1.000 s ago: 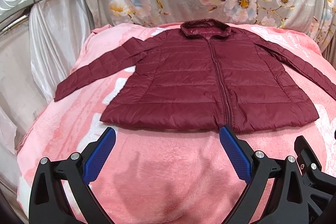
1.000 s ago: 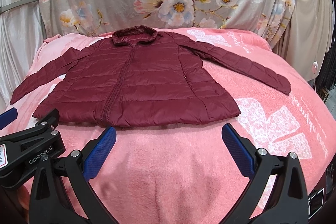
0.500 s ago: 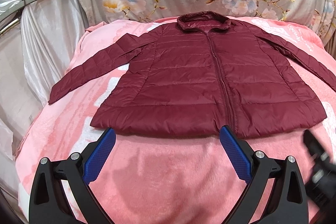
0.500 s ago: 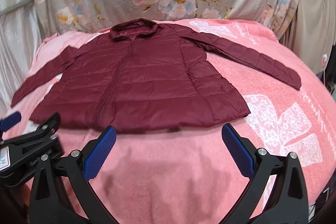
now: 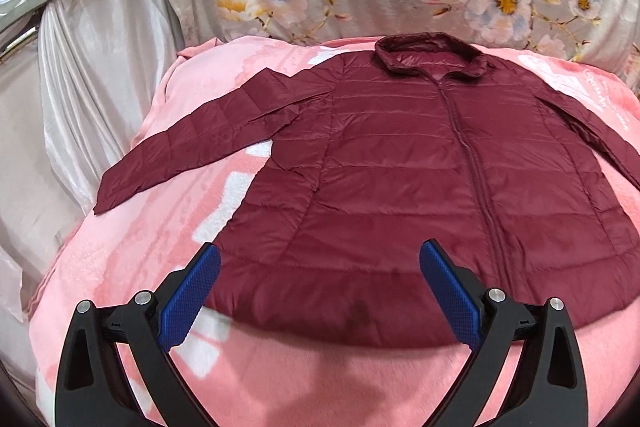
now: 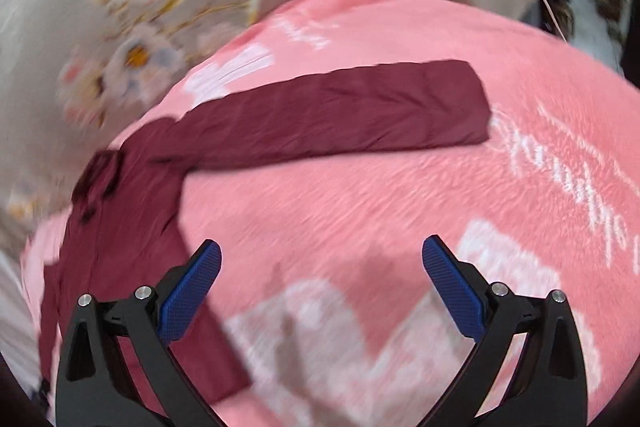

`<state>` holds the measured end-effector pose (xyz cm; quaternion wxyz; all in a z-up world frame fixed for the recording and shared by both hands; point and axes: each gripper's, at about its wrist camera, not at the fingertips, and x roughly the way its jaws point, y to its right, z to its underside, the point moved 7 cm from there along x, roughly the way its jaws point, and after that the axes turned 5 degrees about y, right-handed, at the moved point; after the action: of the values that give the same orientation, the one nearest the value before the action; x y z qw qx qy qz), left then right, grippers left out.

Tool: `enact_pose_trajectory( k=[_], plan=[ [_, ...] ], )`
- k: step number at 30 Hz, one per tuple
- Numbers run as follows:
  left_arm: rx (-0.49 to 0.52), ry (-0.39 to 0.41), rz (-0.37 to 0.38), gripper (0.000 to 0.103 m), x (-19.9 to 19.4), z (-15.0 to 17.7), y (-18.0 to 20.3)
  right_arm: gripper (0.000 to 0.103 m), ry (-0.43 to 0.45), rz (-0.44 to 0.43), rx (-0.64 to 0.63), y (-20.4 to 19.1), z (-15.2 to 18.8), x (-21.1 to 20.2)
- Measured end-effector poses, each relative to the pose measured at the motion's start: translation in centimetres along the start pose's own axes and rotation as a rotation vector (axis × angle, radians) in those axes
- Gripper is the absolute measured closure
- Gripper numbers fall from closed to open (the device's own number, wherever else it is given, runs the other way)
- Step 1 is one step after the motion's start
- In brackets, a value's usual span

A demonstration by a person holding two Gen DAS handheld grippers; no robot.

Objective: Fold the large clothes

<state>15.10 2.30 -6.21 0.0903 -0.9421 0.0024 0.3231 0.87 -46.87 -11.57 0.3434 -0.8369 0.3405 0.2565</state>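
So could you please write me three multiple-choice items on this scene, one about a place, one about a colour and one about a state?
1. What does the jacket lie on?
A. a pink blanket
B. a wooden floor
C. a metal rack

2. What colour is the jacket?
A. navy
B. dark red
C. white

3. How does the left gripper stand?
A. shut on the hem
B. shut on a sleeve
C. open, holding nothing

Answers:
1 A: pink fleece shows all around the spread jacket.
2 B: body, collar and the right sleeve are all dark red.
3 C: its jaws stand wide apart over the hem with no cloth pinched between them; the right gripper is likewise open.
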Motion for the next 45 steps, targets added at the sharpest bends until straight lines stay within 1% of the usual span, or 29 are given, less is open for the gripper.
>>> enact_pose_trajectory(
  k=[2, 6, 7, 9, 11, 12, 13, 14, 15, 16, 18, 19, 21, 23, 25, 26, 28, 31, 32, 34, 35, 38, 41, 45],
  plan=[
    [-0.001, -0.006, -0.001, 0.006, 0.8, -0.2, -0.1, 0.005, -0.004, 0.018, 0.079, 2.1, -1.3, 2.0],
    [0.002, -0.025, 0.013, 0.006, 2.3, -0.4, 0.1, 0.005, 0.008, 0.054, 0.184, 5.4, -3.0, 5.1],
    [0.004, -0.03, 0.015, 0.006, 2.7, -0.4, 0.2, 0.005, 0.018, 0.051, 0.209, 6.0, -3.5, 5.7],
    [0.006, -0.043, 0.02, 0.006, 3.6, -0.4, 0.2, 0.005, 0.057, 0.061, 0.226, 6.5, -4.4, 6.2],
    [0.007, -0.052, 0.021, 0.006, 4.2, -0.4, 0.1, 0.005, 0.079, 0.082, 0.22, 6.6, -5.6, 7.0],
    [0.009, -0.054, 0.02, 0.006, 4.6, -0.5, 0.0, 0.011, 0.087, 0.095, 0.225, 6.7, -6.0, 7.4],
    [0.01, -0.054, 0.016, 0.006, 4.8, -0.5, -0.2, 0.025, 0.091, 0.115, 0.233, 6.9, -6.5, 8.0],
    [0.013, -0.054, 0.009, 0.006, 5.2, -0.7, -0.4, 0.033, 0.09, 0.129, 0.239, 7.2, -6.9, 8.4],
    [0.014, -0.054, 0.004, 0.006, 5.3, -0.7, -0.6, 0.049, 0.086, 0.129, 0.244, 7.3, -7.5, 9.1],
    [0.015, -0.052, -0.002, 0.006, 5.5, -0.9, -0.8, 0.067, 0.081, 0.117, 0.247, 7.2, -8.0, 9.6],
    [0.013, -0.049, -0.014, 0.006, 5.9, -1.2, -1.3, 0.089, 0.078, 0.116, 0.226, 5.8, -9.3, 10.6],
    [0.012, -0.049, -0.02, 0.006, 6.1, -1.4, -1.6, 0.093, 0.096, 0.107, 0.197, 4.5, -9.9, 10.4],
    [0.006, -0.048, -0.034, 0.006, 6.5, -1.7, -2.2, 0.095, 0.146, 0.083, 0.101, 0.9, -11.1, 9.3],
    [0.002, -0.047, -0.047, 0.006, 6.9, -1.9, -2.7, 0.096, 0.202, 0.02, -0.023, -4.3, -11.9, 7.8],
    [-0.007, -0.049, -0.058, 0.006, 7.2, -2.2, -3.1, 0.096, 0.241, -0.091, -0.156, -11.4, -11.8, 5.8],
    [-0.012, -0.05, -0.062, 0.006, 7.4, -2.3, -3.4, 0.096, 0.248, -0.17, -0.223, -15.5, -11.1, 4.7],
    [-0.03, -0.054, -0.067, 0.006, 7.7, -2.5, -3.8, 0.096, 0.245, -0.27, -0.313, -21.1, -9.6, 3.5],
    [-0.057, -0.062, -0.073, 0.006, 8.1, -2.5, -4.6, 0.096, 0.211, -0.433, -0.467, -30.1, -5.1, 1.8],
    [-0.062, -0.064, -0.075, 0.006, 8.2, -2.6, -4.8, 0.096, 0.187, -0.478, -0.502, -32.5, -3.3, 1.8],
    [-0.069, -0.068, -0.08, 0.006, 8.6, -2.6, -5.2, 0.096, 0.148, -0.533, -0.559, -35.6, -0.2, 1.7],
    [-0.07, -0.069, -0.082, 0.006, 8.7, -2.6, -5.4, 0.096, 0.117, -0.564, -0.604, -37.8, 2.1, 2.0],
    [-0.077, -0.075, -0.091, 0.006, 9.4, -2.7, -6.1, 0.096, 0.055, -0.609, -0.685, -40.8, 7.1, 2.6],
    [-0.089, -0.079, -0.093, 0.006, 10.0, -2.8, -6.9, 0.095, -0.033, -0.639, -0.748, -43.2, 12.2, 4.2],
    [-0.117, -0.094, -0.063, 0.006, 11.0, -3.2, -7.2, 0.093, -0.117, -0.665, -0.807, -44.3, 16.7, 5.3]
  ],
)
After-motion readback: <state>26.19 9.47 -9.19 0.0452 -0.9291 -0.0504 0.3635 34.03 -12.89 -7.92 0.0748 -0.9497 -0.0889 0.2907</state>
